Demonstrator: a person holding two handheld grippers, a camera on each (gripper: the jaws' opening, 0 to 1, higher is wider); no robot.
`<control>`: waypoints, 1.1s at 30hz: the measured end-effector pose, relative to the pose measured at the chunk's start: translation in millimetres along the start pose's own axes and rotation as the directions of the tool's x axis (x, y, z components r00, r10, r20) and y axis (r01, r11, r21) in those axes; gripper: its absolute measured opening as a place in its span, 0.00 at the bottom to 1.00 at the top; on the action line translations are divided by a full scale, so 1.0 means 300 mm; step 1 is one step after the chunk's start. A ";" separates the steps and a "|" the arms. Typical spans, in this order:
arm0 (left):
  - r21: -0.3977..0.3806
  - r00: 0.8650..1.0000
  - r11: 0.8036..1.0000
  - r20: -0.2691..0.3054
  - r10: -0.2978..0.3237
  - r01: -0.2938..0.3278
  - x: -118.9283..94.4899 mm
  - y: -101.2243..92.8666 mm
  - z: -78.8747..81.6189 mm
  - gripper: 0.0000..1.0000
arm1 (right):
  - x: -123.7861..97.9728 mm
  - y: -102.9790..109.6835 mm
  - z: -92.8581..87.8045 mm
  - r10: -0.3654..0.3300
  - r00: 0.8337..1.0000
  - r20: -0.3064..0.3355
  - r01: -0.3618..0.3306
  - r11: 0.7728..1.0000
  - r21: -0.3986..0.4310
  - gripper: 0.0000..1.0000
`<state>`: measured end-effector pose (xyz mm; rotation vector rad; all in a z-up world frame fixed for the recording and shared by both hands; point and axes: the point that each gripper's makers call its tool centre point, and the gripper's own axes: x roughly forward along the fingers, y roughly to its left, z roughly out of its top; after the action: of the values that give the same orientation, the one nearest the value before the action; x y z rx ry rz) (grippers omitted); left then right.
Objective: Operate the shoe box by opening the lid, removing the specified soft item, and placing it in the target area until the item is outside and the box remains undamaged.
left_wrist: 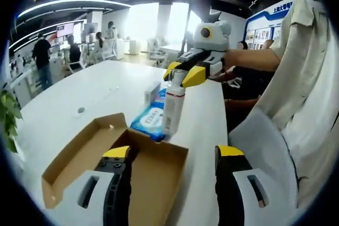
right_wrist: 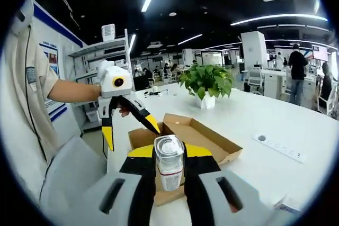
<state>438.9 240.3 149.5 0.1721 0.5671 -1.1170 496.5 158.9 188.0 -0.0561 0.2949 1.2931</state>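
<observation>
The brown cardboard shoe box (left_wrist: 143, 175) lies open on the white table (left_wrist: 95, 93), its lid flap (left_wrist: 79, 152) folded out to the left. My left gripper (left_wrist: 174, 152) is open just above the box, with nothing between its jaws. My right gripper (left_wrist: 183, 72) comes in from the right, shut on a white bottle (left_wrist: 174, 104) held upright past the box's far edge. A blue soft packet of wipes (left_wrist: 151, 120) lies on the table behind the box. In the right gripper view the bottle (right_wrist: 169, 168) sits between my right gripper's (right_wrist: 169, 152) jaws, with the left gripper (right_wrist: 132, 133) open over the box (right_wrist: 201, 136).
A small white carton (left_wrist: 152, 92) stands beyond the blue packet. A potted plant (right_wrist: 205, 83) and a white power strip (right_wrist: 280, 149) are on the table. The person's sleeve and body (left_wrist: 296, 104) are close on the right. People stand at desks (left_wrist: 42, 56) in the background.
</observation>
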 end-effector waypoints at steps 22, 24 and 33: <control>-0.090 0.986 0.984 0.052 0.160 -0.155 -0.137 0.013 -0.022 0.92 | -0.051 -0.238 -0.027 -0.033 0.998 -0.059 0.027 0.994 -0.103 0.16; -0.096 0.983 0.980 0.052 0.178 -0.172 -0.154 0.010 -0.029 0.94 | -0.053 -0.262 -0.037 -0.036 0.997 -0.066 0.029 0.994 -0.107 0.16; -0.130 0.964 0.961 0.067 0.256 -0.246 -0.220 0.008 -0.042 1.00 | -0.060 -0.352 -0.078 -0.037 0.995 -0.090 0.025 0.992 -0.121 0.16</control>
<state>415.9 299.3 172.1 0.0895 0.5206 -0.8366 588.3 107.7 157.0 -0.2220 0.2935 1.2785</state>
